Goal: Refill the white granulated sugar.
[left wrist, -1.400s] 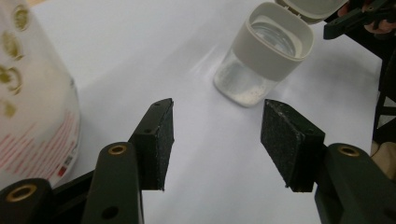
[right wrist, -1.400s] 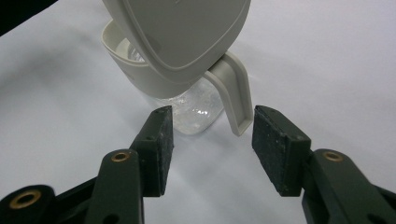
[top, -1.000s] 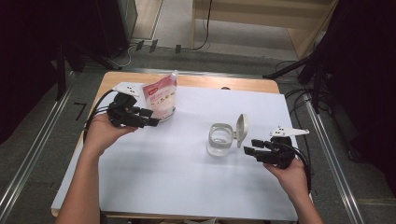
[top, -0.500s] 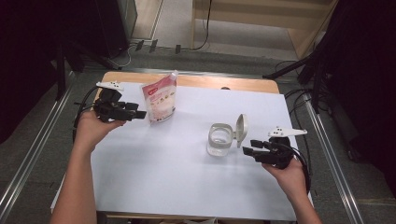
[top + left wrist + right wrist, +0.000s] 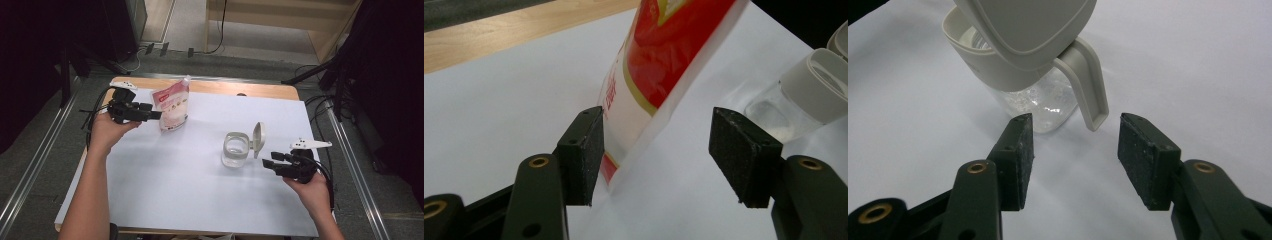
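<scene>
A red and white stand-up pouch (image 5: 172, 105) stands at the back left of the white sheet. My left gripper (image 5: 154, 115) is just left of it, tips at its edge. In the left gripper view the pouch (image 5: 664, 60) has its side edge in the gap of the left gripper (image 5: 656, 122); neither pad presses on it. These jaws have just been opening. A clear jar (image 5: 235, 150) with its grey lid (image 5: 258, 139) flipped up sits right of centre. My right gripper (image 5: 267, 164) is open a short way right of it. The jar (image 5: 1033, 95) is ahead of the right gripper (image 5: 1073, 125).
The white sheet (image 5: 175, 190) covers most of a wooden table (image 5: 225, 87), whose bare strip shows along the far edge. Cables trail from both grippers over the table's sides. Metal floor rails run along both sides of the table.
My left gripper has drawn back to the left, off the pouch, which stays standing in place. The right hand and the jar have not moved.
</scene>
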